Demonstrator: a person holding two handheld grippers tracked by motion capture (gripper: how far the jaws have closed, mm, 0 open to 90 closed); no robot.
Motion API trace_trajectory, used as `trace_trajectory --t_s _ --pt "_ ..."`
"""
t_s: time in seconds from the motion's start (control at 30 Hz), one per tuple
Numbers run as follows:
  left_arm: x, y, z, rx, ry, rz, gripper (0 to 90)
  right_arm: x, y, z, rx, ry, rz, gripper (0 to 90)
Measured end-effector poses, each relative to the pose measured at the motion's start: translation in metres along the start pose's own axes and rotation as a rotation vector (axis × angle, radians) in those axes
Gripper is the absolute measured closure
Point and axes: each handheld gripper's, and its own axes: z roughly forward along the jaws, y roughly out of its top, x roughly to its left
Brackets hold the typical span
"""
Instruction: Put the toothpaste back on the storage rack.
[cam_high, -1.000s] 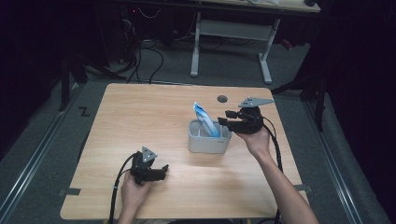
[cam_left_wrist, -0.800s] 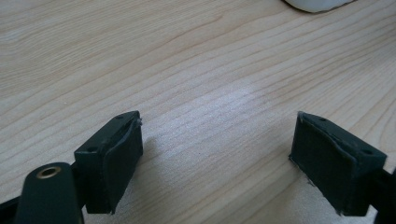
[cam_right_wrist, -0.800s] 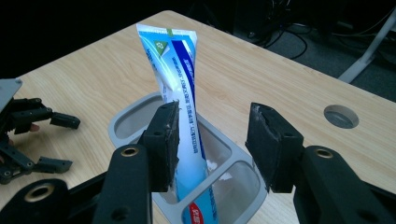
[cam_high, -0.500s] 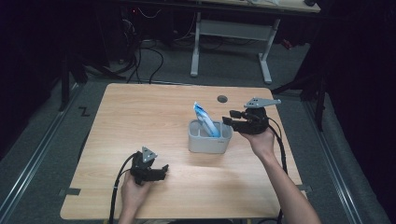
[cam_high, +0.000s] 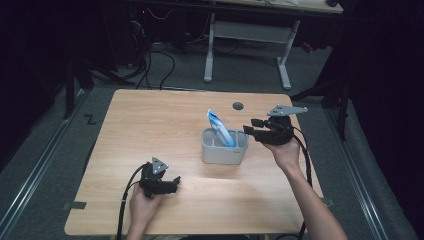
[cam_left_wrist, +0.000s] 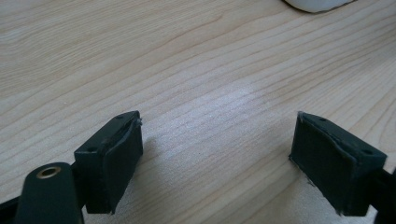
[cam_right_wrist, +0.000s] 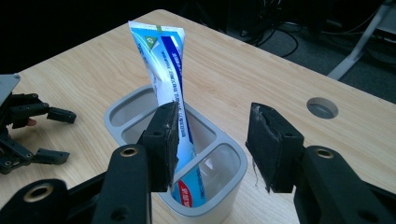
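A blue and white toothpaste tube (cam_high: 218, 127) stands tilted in a grey divided holder (cam_high: 225, 152) near the middle of the wooden table. In the right gripper view the tube (cam_right_wrist: 163, 70) rises from the holder (cam_right_wrist: 224, 198) just beyond the jaws. My right gripper (cam_high: 251, 130) hovers right of the holder, open, nothing between its jaws (cam_right_wrist: 212, 137). My left gripper (cam_high: 174, 183) rests low at the table's front left, open over bare wood (cam_left_wrist: 215, 154). It also appears at the left edge of the right gripper view (cam_right_wrist: 28, 135).
A round cable hole (cam_high: 238, 106) lies in the table behind the holder. The holder's pale base (cam_left_wrist: 317, 3) peeks in at the top of the left gripper view. Beyond the table stand a desk frame (cam_high: 250, 35) and cables on a dark floor.
My right gripper has drawn back to the right, away from the holder, with its jaws open. The tube stays in the holder. The left gripper has not moved.
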Motion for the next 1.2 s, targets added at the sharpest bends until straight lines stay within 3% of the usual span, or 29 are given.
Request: trace_trajectory --t_s 0.33,1.2 --pt "0.0 0.0 0.0 0.0 0.0 0.0 16.9 -0.002 -0.002 -0.009 -0.011 -0.013 0.0 53.7" --pt "0.0 0.0 0.0 -0.001 0.0 0.001 16.9 -0.018 -0.027 -0.036 -0.055 -0.041 0.07 54.2"
